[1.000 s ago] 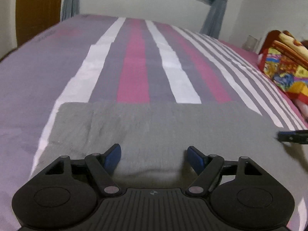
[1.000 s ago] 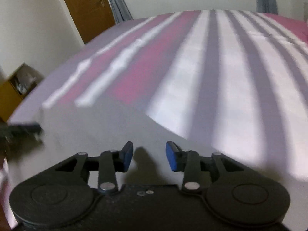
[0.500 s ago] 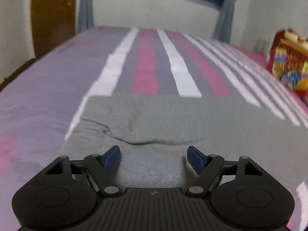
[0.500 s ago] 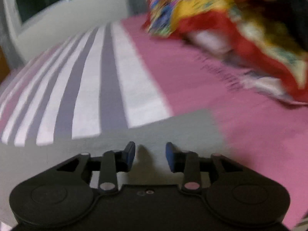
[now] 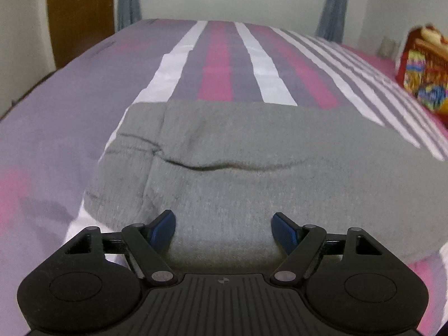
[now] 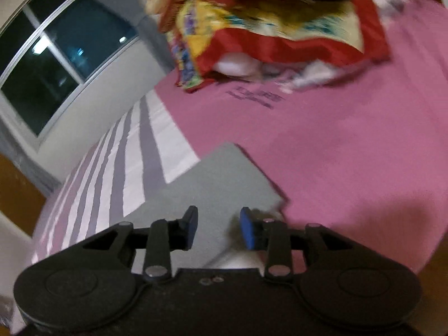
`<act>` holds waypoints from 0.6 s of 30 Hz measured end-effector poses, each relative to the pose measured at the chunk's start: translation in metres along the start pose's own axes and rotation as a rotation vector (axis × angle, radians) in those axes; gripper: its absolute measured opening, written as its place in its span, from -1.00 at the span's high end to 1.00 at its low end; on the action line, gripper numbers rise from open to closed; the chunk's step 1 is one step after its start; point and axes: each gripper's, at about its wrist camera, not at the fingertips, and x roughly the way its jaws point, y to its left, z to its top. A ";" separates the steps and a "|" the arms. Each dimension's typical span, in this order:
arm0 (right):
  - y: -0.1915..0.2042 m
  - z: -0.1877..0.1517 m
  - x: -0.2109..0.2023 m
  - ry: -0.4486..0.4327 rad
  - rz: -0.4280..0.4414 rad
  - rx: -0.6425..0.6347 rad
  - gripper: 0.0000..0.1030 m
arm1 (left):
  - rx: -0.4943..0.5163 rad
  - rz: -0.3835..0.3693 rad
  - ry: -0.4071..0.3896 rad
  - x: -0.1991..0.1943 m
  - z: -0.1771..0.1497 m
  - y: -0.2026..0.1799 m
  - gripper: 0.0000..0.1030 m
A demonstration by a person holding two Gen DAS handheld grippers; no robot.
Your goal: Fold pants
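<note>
Grey pants lie flat across the striped bed, with a crease and a seam near their left end. My left gripper is open wide, low over the near edge of the pants, with grey cloth between its blue fingertips. In the right wrist view the right end of the pants shows as a grey corner. My right gripper is open and empty, just above that corner.
The bed sheet has pink, grey and white stripes and a plain pink part. A colourful folded blanket lies at the far right; it also shows in the left wrist view. A wooden door and a window stand beyond.
My left gripper has pulled back and risen, so more of the pants shows, now creased. My right gripper has swung from the left part of the bed to the pants' right corner.
</note>
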 end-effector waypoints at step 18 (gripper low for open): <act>-0.020 -0.009 0.002 0.003 0.034 0.149 0.85 | -0.045 -0.029 -0.005 0.016 -0.006 -0.001 -0.65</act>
